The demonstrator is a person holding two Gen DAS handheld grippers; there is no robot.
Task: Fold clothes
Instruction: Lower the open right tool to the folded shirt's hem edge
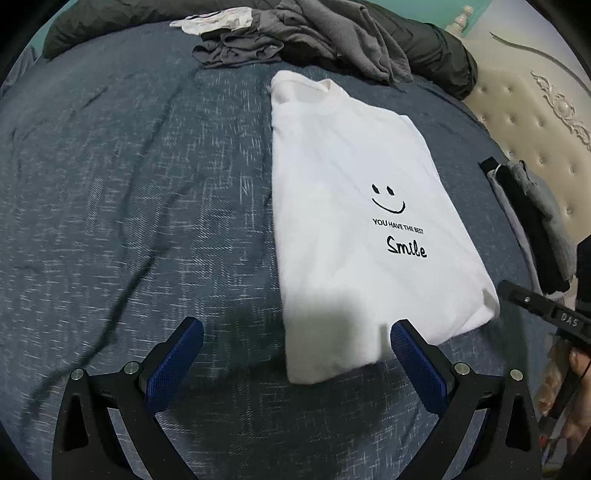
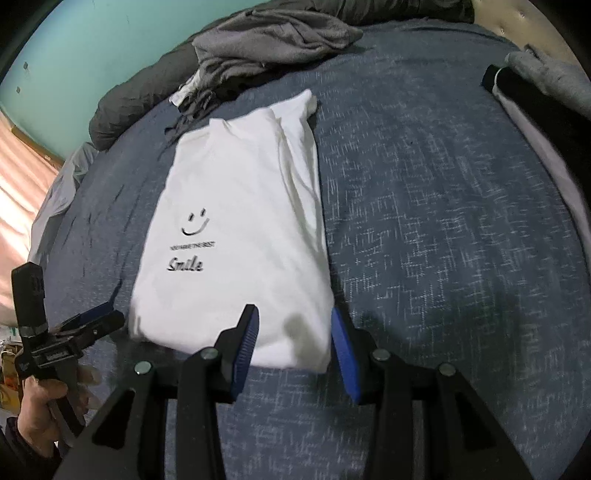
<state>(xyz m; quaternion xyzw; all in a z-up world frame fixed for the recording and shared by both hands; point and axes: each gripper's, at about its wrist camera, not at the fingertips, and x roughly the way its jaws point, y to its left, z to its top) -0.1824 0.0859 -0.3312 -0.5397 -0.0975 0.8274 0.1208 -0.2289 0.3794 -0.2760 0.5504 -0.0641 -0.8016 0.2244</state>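
Here white T-shirt (image 1: 354, 206) reads "YOU HAVE THE BEST Smile"; folded.

Open bed either side, clutter at the far edge
Bare blue bedspread (image 1: 129, 184) flanks the white T-shirt (image 1: 351, 192); a grey clothes heap (image 1: 314, 33) blocks the far edge, folded stack (image 2: 535, 103) the right.

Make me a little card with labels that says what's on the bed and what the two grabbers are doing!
surface: blue bedspread
main item: white T-shirt, folded into a long strip, smiley and "Smile" print facing up
left gripper: open, hovering at the shirt's near hem, nothing held
right gripper: open, a pad on either side of the shirt's near right corner, not pressing on it
still to fold: grey clothes pile at the far end
already folded: dark and grey stack by the headboard
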